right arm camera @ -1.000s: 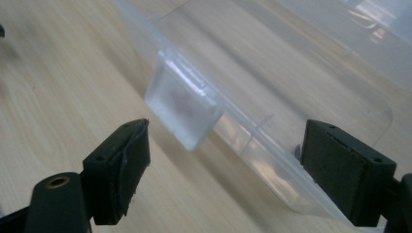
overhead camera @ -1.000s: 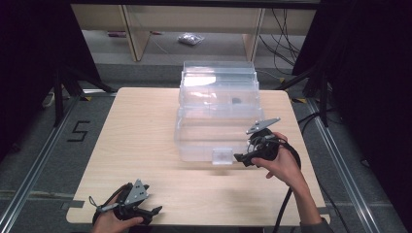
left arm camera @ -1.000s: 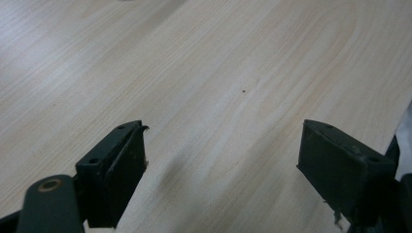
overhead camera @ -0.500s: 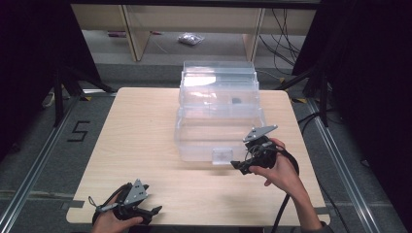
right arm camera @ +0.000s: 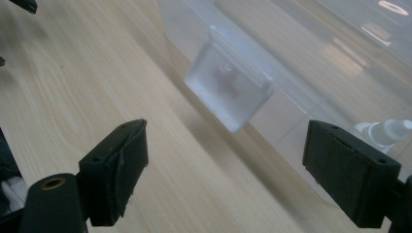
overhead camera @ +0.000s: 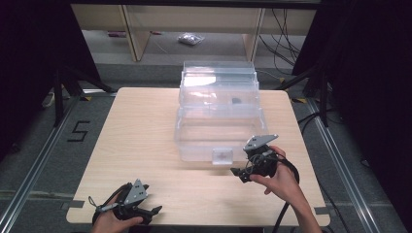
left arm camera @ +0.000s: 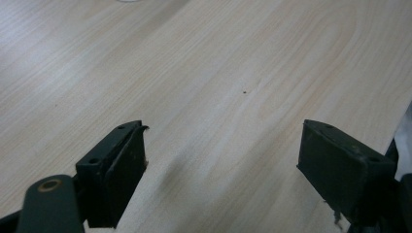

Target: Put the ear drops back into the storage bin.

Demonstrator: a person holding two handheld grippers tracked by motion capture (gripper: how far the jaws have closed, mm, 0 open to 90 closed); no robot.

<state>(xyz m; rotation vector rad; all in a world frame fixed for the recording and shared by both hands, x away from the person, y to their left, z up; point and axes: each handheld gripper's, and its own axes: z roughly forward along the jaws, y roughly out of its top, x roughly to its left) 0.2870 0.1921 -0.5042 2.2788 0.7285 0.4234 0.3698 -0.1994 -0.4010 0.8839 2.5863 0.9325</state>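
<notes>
Right gripper [overhead camera: 241, 174]: held in the person's right hand [overhead camera: 277, 177] at the near right of the table [overhead camera: 145, 131]; jaws spread wide, nothing between them; grey three-cornered plate on top; cable trailing back toward the table's near edge. In the right gripper view [right arm camera: 226, 179] the jaws frame bare wood and the clear latch tab [right arm camera: 228, 92] on the front wall of the clear plastic box [right arm camera: 311, 63]; tab lies ahead of the jaws, apart from both; its contents are too blurred to tell.

Left gripper [overhead camera: 155, 211]: held in the left hand [overhead camera: 114, 221] at the near left edge of the table, well apart from the box; jaws likewise spread, empty; in the left gripper view [left arm camera: 223, 160] light wood grain lies between them.

Clear plastic box [overhead camera: 218, 116]: stepped, tiered form, standing at the table's centre toward the far side; latch tab [overhead camera: 222, 156] at the middle of its near wall, just beside the right gripper; a small dark item [overhead camera: 236, 101] visible inside an upper tier, kind not discernible.

Surroundings: grey floor with a marked numeral 5 [overhead camera: 79, 131] left of the table; wooden shelving [overhead camera: 194, 19] beyond.
</notes>
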